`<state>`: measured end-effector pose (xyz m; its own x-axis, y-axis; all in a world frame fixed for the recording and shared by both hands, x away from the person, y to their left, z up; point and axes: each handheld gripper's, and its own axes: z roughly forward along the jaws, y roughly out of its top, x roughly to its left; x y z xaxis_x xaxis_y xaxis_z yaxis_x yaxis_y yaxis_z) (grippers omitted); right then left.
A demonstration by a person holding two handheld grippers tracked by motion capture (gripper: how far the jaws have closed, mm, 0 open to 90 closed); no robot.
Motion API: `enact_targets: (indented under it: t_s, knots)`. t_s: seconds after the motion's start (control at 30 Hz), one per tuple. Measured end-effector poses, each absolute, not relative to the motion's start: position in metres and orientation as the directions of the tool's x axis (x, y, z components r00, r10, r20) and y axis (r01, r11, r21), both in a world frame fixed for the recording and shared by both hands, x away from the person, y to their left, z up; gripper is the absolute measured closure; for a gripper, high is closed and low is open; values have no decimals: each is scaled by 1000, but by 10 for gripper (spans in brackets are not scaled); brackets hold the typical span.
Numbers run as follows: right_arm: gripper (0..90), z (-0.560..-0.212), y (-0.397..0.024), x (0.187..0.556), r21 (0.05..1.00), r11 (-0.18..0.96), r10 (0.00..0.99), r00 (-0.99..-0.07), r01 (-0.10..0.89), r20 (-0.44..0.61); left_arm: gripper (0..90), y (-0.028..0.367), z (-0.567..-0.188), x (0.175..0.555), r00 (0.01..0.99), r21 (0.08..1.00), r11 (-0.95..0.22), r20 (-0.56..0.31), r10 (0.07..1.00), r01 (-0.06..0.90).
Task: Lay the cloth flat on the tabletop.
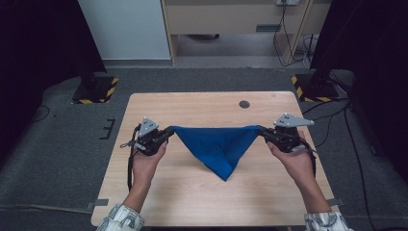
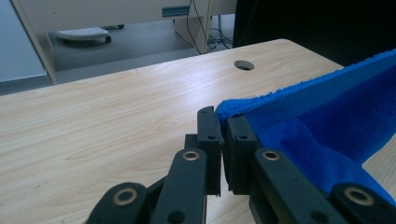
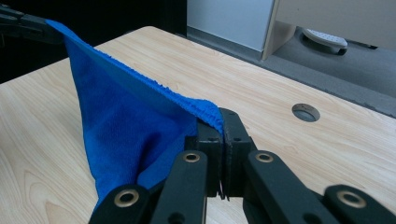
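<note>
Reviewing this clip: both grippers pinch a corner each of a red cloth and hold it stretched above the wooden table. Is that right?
Not quite: the cloth is blue, not red, as the high view shows. The rest holds: the left gripper and the right gripper each pinch a corner and hold the cloth stretched between them above the wooden table, its middle hanging to a point.

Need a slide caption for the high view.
Left tool and right tool stretch a blue cloth above the wooden table.
</note>
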<state>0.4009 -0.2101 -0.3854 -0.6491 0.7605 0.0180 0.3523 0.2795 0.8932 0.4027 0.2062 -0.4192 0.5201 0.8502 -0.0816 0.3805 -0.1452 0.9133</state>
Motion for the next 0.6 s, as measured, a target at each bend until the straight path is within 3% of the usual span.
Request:
enact_targets:
  t_s: [0.6]
  knots:
    - [885, -365, -216, 382, 926, 222, 744, -667, 306, 42, 862, 211, -384, 376, 566, 941, -115, -91, 819, 318]
